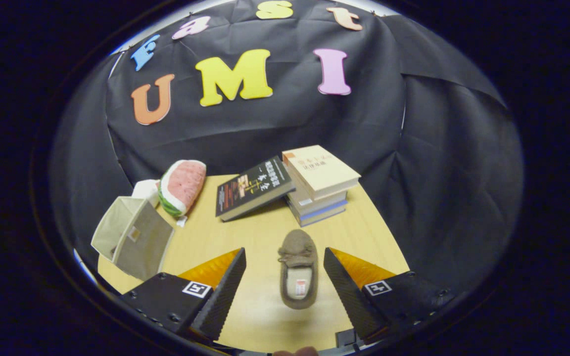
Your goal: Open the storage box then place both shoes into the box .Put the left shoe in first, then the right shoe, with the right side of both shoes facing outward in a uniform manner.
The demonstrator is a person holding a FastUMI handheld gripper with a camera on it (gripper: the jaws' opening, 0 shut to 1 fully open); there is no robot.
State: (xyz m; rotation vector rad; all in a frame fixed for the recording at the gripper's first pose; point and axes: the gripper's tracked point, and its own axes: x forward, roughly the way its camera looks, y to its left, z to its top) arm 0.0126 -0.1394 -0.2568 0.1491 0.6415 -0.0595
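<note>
Tool [285, 269] spread wide, nothing clamped, both fingers [225, 291] hanging over the wooden counter [260, 232]. One brown moccasin-style shoe [298, 268] lies flat on the counter between the fingers, touching neither, toe pointing away, opening up. Beige fabric storage box [131, 236] sits off to the left, tipped with its open side toward the shoe. Behind the box, a watermelon-slice plush [182, 187]. Beyond the shoe, a stack of books [318, 185] with a dark book [253, 188] leaning on it.
</note>
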